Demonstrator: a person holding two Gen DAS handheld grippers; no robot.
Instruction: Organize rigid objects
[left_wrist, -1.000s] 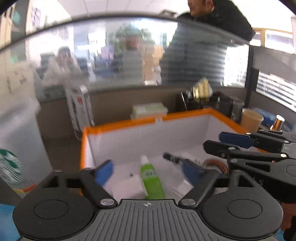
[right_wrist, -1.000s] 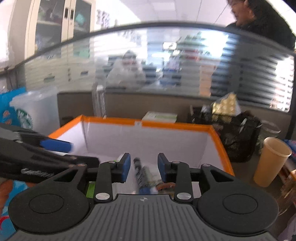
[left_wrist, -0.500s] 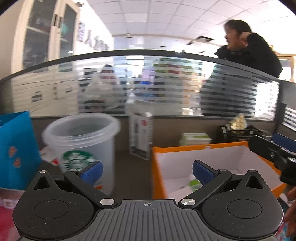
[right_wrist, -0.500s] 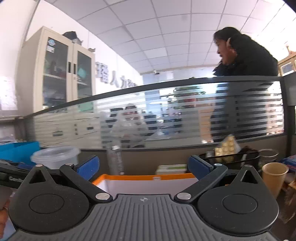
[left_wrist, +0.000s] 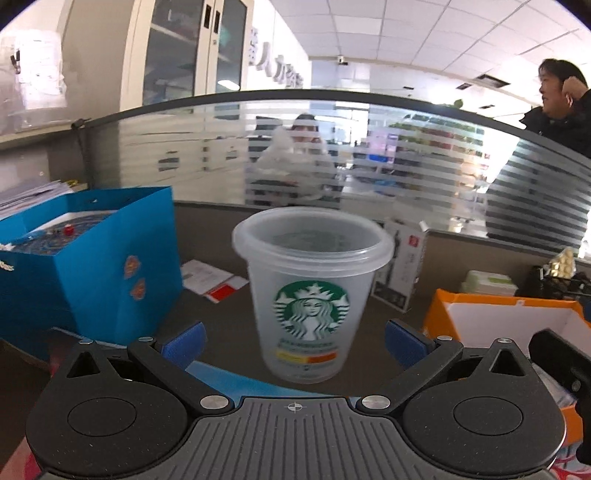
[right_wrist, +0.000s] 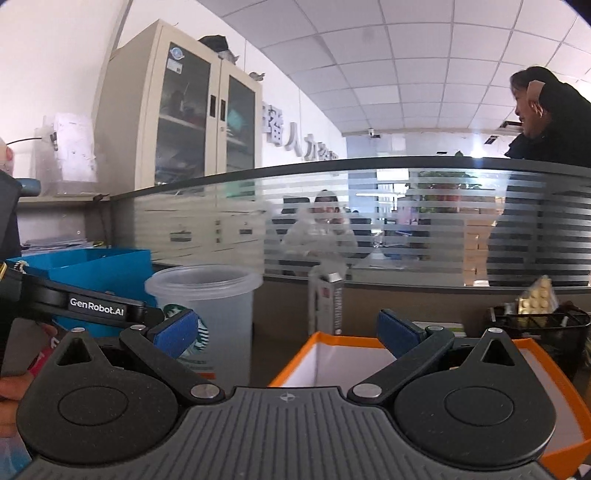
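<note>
Both the left gripper (left_wrist: 293, 341) and right gripper (right_wrist: 284, 330) gape wide, empty, facing the Starbucks cup (left_wrist: 310, 291).

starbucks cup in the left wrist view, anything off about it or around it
Nothing stands out. The Starbucks cup stands upright and looks empty, centred ahead of the open left gripper, not touched. The blue box and orange box sit upright either side. Papers lie flat behind; no spill visible.

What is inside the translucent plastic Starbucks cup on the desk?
The translucent plastic Starbucks cup looks empty through its open top in the left wrist view: only its frosted inner wall shows. The bottom is hidden by the cloudy wall and logo.
</note>
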